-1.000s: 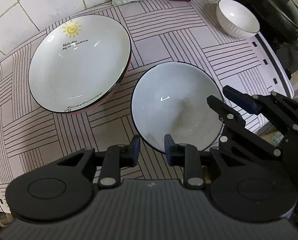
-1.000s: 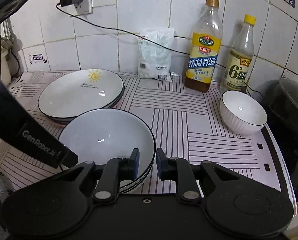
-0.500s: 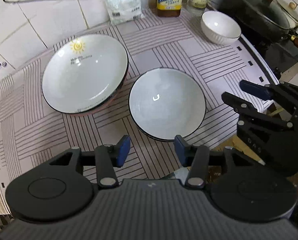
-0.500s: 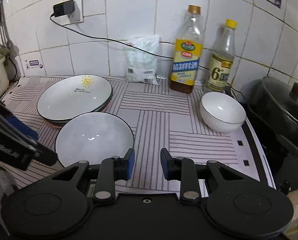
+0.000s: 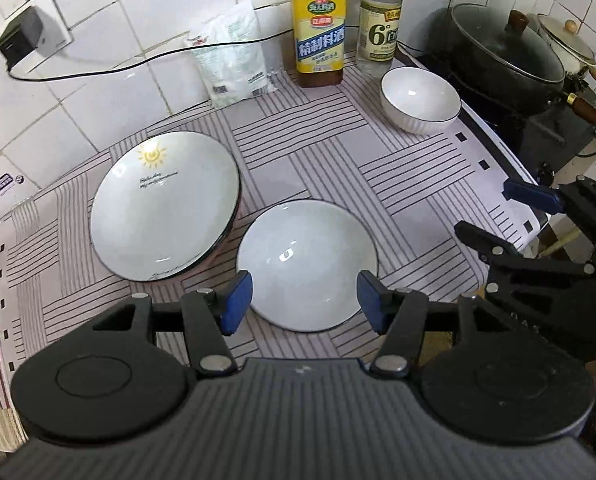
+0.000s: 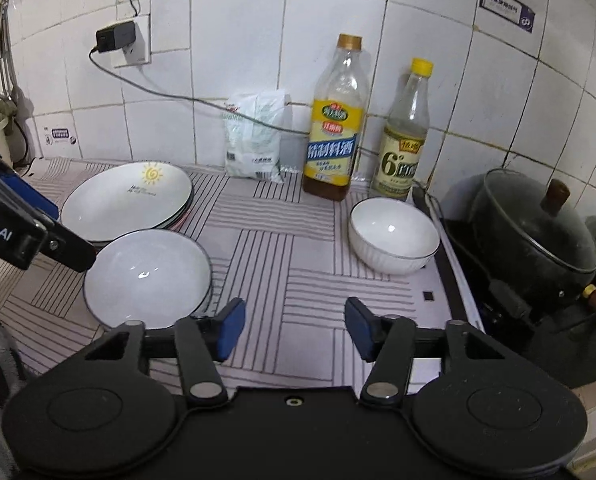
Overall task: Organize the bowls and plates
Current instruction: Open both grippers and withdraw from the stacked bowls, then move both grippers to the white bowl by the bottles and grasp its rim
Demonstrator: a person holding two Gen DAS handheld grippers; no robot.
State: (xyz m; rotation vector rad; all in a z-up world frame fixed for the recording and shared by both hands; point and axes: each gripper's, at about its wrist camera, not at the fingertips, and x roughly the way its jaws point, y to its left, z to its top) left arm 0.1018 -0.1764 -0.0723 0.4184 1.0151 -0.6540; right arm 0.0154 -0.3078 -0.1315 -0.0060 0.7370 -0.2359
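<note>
While both the left gripper [image 5: 304, 300] and right gripper [image 6: 293, 330] gape wide, neither apparently touches the black-rimmed bowl [image 5: 306, 266]

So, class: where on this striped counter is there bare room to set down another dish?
The widest bare patch lies between the plain plate and the small bowl, before the bottles. It is crowded at the sun plate, edge to edge with the plain plate.

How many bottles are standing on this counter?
2, both against the tiled wall: a yellow-labelled bottle beside the white bag, and a yellow-capped bottle to its right, behind the small white bowl.
</note>
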